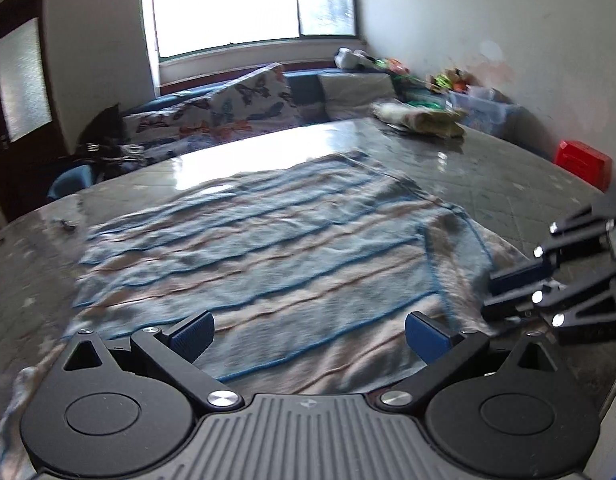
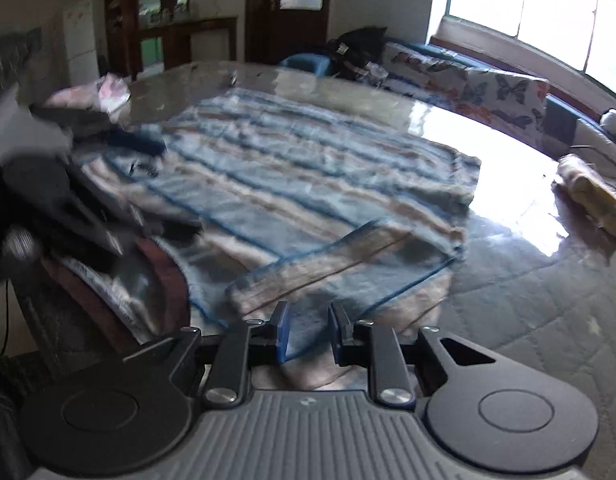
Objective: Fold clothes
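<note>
Partly blurred: striped garment (image 1: 268, 248), near hem hidden behind right tool (image 2: 308, 336).

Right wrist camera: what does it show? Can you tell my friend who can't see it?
A striped towel lies spread on a shiny table, one corner folded over. The right gripper pinches the towel's near edge. A bright window is behind.

striped garment (image 1: 268, 248): 1 | tools (image 1: 308, 336): 2 | folded piles (image 1: 420, 118): maybe 2
</note>
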Demonstrator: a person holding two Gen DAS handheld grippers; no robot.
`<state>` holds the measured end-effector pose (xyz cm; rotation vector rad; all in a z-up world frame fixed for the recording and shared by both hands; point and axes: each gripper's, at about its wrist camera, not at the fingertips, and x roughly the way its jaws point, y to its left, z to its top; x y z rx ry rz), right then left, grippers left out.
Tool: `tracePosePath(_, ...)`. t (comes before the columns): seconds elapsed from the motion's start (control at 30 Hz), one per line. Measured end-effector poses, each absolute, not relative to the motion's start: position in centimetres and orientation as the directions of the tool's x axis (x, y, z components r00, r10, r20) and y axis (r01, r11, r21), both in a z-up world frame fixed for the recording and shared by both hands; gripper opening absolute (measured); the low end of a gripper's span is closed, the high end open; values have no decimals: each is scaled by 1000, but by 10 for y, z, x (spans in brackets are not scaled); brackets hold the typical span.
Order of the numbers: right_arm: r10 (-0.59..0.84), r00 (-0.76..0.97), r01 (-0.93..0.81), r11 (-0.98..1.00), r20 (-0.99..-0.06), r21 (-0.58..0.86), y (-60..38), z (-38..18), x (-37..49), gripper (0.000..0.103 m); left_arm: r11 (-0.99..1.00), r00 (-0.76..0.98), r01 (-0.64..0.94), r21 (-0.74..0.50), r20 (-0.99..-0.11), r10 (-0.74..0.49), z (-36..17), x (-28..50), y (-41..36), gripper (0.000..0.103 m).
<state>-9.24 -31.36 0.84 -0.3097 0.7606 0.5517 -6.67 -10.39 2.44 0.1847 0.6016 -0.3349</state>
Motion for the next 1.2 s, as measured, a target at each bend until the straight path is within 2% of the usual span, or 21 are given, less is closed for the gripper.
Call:
tracePosePath(0.2, 375, 599, -579, 813, -707, -59, -311, 14, -93, 22, 982, 817, 180, 64, -566, -113, 32, -80, -50, 103)
tracePosePath(0.47, 384, 582, -584, 811, -717, -39, -309, 7, -87, 22, 986, 810, -150, 77, -562, 167, 28, -107, 32, 103)
tracePosePath(0.57, 381, 582, -588, 808, -719, -48, -308, 8, -87, 22, 959, 772, -275, 63, -581, 259, 23, -113, 63, 102)
tracePosePath(0.63, 380, 580, -589, 807, -721, -48, -307, 8, -86, 23, 940, 744, -341, 32, -602, 290, 19, -114, 83, 97)
tracePosePath(0.73, 378, 579, -589, 807, -722, -50, -307, 8, -86, 23, 925, 721, -378, -21, -634, 281, 14, -116, 100, 84)
tracePosePath(0.8, 377, 580, -588, 807, -723, -51, -306, 8, -87, 23, 918, 709, -393, -49, -651, 269, 11, -117, 108, 71)
tracePosePath(0.97, 375, 580, -585, 809, -723, -50, -306, 8, -86, 23, 919, 712, -389, -71, -656, 251, 7, -118, 112, 54)
tracePosePath(1.03, 374, 580, -585, 810, -723, -50, -306, 8, -87, 23, 922, 719, -380, -73, -651, 244, 6, -118, 112, 42)
tracePosePath(1.07, 374, 580, -585, 810, -723, -50, -306, 8, -87, 23, 924, 722, -374, -74, -649, 240, 7, -117, 112, 29)
tracePosePath(1.1, 374, 581, -585, 810, -723, -51, -306, 8, -87, 23, 926, 726, -370, -78, -647, 235, 7, -117, 112, 22)
tracePosePath(1.2, 375, 581, -584, 810, -722, -49, -307, 8, -87, 23, 930, 748, -353, -103, -628, 215, 11, -118, 112, 10)
